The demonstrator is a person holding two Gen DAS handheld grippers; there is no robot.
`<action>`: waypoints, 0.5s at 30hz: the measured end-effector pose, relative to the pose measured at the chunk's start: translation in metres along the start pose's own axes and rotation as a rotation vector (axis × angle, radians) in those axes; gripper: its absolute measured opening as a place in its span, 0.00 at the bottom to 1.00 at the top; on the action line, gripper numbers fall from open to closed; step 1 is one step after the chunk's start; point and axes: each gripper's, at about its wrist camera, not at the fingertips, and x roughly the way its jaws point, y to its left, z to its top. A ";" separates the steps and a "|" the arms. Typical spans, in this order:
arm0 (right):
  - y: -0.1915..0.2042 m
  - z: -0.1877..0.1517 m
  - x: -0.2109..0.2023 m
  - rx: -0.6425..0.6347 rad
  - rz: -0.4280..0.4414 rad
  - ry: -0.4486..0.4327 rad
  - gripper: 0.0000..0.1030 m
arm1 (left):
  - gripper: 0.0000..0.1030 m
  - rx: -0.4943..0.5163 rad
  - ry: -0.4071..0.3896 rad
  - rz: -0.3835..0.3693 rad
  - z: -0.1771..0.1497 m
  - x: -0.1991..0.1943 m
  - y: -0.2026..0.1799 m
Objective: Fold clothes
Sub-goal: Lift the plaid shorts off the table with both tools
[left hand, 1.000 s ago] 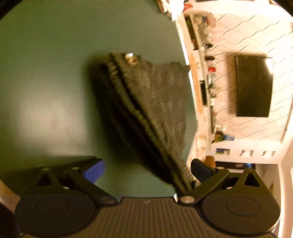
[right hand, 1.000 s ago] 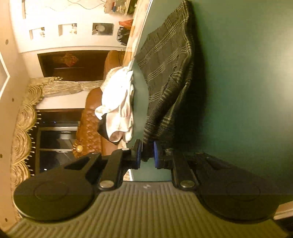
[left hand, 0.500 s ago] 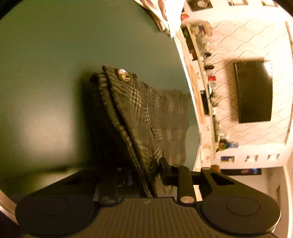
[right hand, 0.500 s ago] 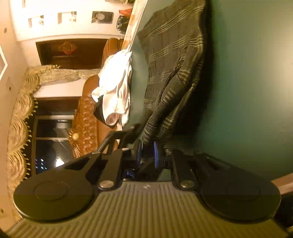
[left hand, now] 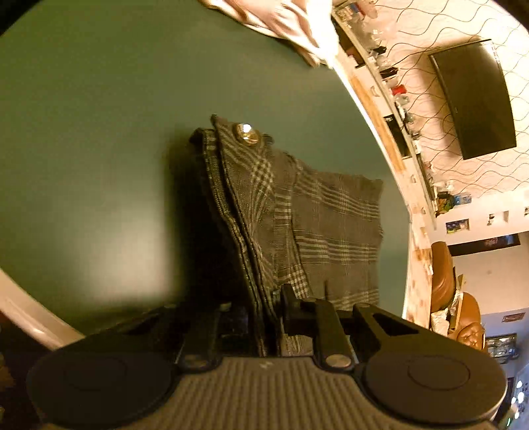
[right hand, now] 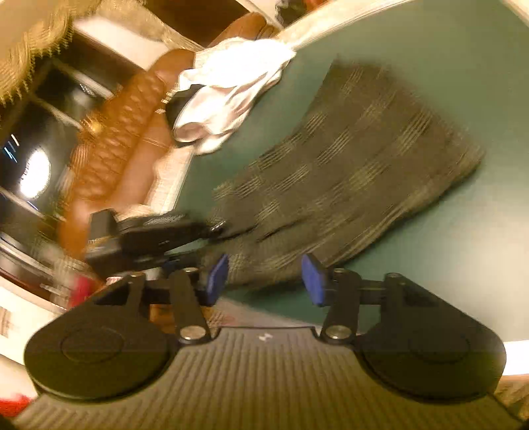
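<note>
Left tongs [left hand: 269, 325] pressed together, pinching the near waistband edge of the plaid shorts [left hand: 297, 215], cloth runs straight up from between the tips. Right tongs [right hand: 263, 279] opening, blue pads spread; shorts edge lies between and just past them but the pads don't press on it, so no grip there. The shorts rest on the green surface [left hand: 99, 132], near its edge, folded lengthwise, metal button [left hand: 244, 134] at the far waistband corner. Step in hand looks like a hand-over of the near corner before the next fold. To do it well: keep the left pinch on all layers so the stack doesn't slide apart, get the right tongs clear of the cloth before moving off, re-grip the other corner low, then carry both corners level so the fold edge lands square. The right view is blurred, detail there is uncertain. Further off, a white garment [right hand: 231, 96] hangs over the surface's far edge, and a striped cloth [left hand: 281, 26] lies at the far side in the left view. Versus a second ago: left tongs were wide open beside the shorts, now clamped on them; right tongs were pinching the shorts, now let go.
</note>
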 end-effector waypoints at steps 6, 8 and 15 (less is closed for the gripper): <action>-0.024 0.062 0.018 -0.179 -0.203 0.031 0.72 | 0.19 0.036 0.045 0.013 0.007 -0.019 0.020; -0.031 0.081 0.033 -0.170 -0.183 0.097 0.72 | 0.19 0.043 0.048 0.010 0.013 -0.018 0.016; -0.027 0.096 0.061 -0.284 -0.299 0.178 0.72 | 0.19 0.073 0.062 0.009 0.009 -0.028 0.026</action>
